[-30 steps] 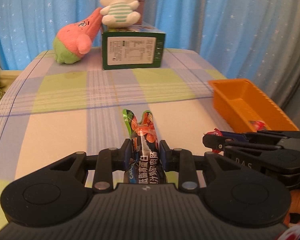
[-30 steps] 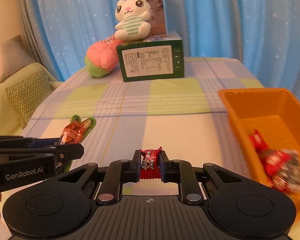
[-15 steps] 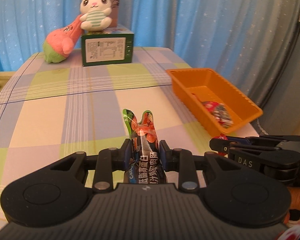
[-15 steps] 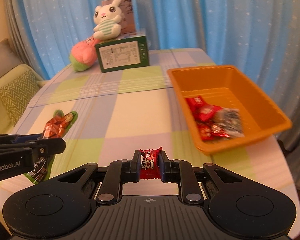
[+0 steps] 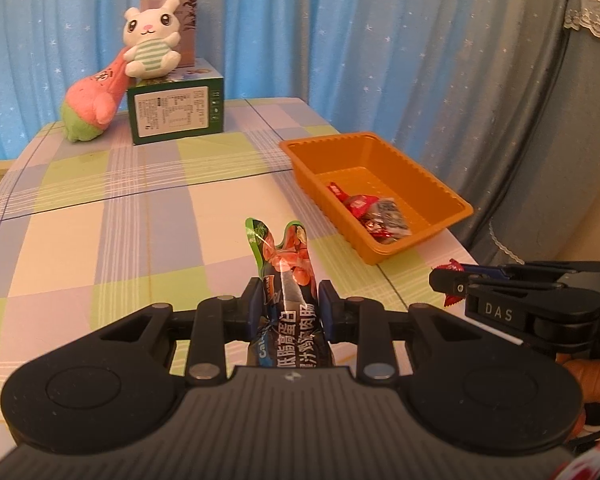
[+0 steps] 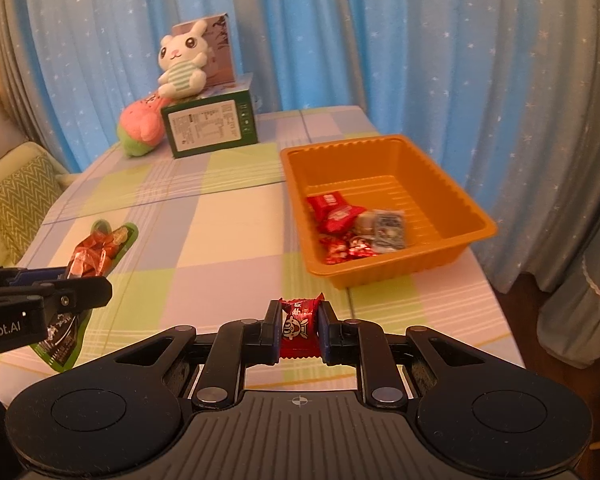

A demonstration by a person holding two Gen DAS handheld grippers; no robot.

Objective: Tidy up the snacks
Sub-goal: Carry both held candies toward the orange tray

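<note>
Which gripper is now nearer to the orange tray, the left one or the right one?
The right. The right gripper, shut on a red candy, is just short of the orange tray. The left gripper, holding a long snack pack, is farther off beside it.

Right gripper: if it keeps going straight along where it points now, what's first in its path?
Probably the tablecloth, not the orange tray. The right gripper, shut on a red candy, tilts down toward bare cloth, with the tray's near corner slightly right of that line. Depth is uncertain, so it might clip that corner.

Glossy foil snack pouch (image 5: 286,280), ribbed orange plastic tray (image 6: 444,240), checked cloth tablecloth (image 5: 100,240).
</note>
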